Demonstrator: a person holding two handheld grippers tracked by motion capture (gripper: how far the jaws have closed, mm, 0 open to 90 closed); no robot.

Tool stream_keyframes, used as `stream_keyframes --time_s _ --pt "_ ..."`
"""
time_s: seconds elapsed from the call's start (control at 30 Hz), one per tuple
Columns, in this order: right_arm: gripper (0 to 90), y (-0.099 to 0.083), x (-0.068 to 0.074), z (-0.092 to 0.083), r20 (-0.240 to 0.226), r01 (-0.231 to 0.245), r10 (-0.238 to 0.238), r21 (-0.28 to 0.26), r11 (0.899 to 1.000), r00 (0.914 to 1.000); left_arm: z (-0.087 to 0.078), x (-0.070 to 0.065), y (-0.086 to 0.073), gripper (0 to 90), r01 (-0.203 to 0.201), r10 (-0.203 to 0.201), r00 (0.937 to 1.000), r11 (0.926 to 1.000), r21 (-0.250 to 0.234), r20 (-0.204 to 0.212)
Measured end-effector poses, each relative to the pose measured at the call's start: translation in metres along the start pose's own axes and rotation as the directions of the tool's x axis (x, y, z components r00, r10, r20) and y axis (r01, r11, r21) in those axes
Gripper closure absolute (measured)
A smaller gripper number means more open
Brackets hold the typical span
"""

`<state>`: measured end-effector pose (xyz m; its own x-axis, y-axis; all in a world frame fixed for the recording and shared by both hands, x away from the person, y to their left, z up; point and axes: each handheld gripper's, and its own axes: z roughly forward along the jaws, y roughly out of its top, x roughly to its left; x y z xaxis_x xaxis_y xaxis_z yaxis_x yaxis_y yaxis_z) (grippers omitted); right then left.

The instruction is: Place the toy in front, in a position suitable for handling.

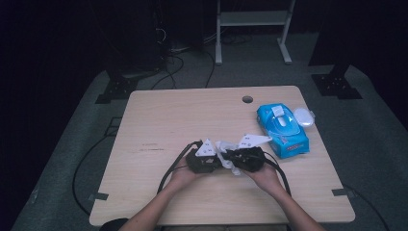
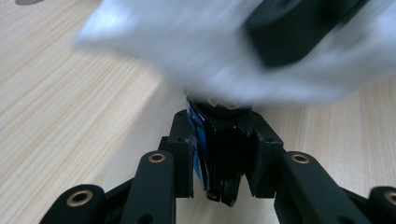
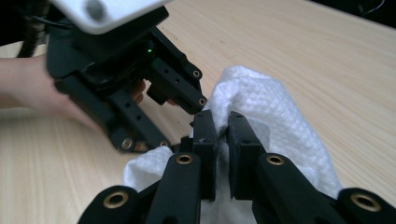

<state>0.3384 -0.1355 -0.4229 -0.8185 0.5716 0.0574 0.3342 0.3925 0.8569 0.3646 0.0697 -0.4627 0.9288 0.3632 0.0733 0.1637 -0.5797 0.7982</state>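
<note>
The left tool [image 1: 216, 160] has its jaws closed tight on a small dark object with a blue label [image 2: 219, 154], which stands upright between the pads just above the table [image 1: 168, 120]; what the object is, I cannot tell. The right tool [image 3: 223, 140] has its jaws nearly shut on a fold of a white wipe [image 3: 261, 102], and in the left gripper view that wipe is a blur draped across the top of the dark object, so the two meet there. From above, both tools sit nose to nose near the front middle of the table, each in a hand, the wipe bunched between them.

The likeliest slip is at the left grip: the object is narrow and glossy, and a rub or tug from the wipe could twist it in the pads or pull it out onto the table. The wipe is held only by a pinch of cloth, so it could slide free under a hard pull. A blue pack of wipes [image 1: 283, 130] lies well apart at the right, with its white lid [image 1: 304, 116] just beside it.
</note>
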Motion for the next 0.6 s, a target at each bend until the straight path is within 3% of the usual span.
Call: stream_keyframes --time_s 0.13,0.3,0.4,0.47,0.53,0.6 --pt "82.7 0.000 -0.005 0.011 0.008 -0.016 0.016 0.022 1.000 0.9998 -0.004 0.002 -0.002 67.7 -0.002 0.002 1.0000 1.0000 0.005 -0.001" --pt "82.7 -0.007 -0.020 -0.003 0.085 -0.032 0.029 0.036 0.999 0.9960 -0.006 0.003 -0.004 67.7 -0.005 0.005 1.0000 1.0000 0.008 -0.004" --pt "82.7 -0.016 -0.035 -0.017 0.129 -0.085 0.083 0.010 0.996 0.9882 -0.007 0.004 -0.004 67.7 -0.003 0.003 1.0000 1.0000 0.009 -0.005" --pt "82.7 -0.019 -0.039 -0.019 0.122 -0.108 0.108 -0.004 0.994 0.9866 -0.007 0.003 -0.004 67.7 -0.002 0.002 1.0000 0.9999 0.010 -0.007" --pt "82.7 -0.016 -0.033 -0.015 0.123 -0.091 0.091 0.001 0.996 0.9883 -0.007 0.003 -0.004 67.7 0.001 -0.001 1.0000 1.0000 0.007 -0.007" --pt "82.7 -0.013 -0.026 -0.009 0.091 -0.081 0.081 0.001 0.997 0.9926 -0.007 0.003 -0.004 67.7 0.001 -0.001 1.0000 1.0000 0.008 -0.007"
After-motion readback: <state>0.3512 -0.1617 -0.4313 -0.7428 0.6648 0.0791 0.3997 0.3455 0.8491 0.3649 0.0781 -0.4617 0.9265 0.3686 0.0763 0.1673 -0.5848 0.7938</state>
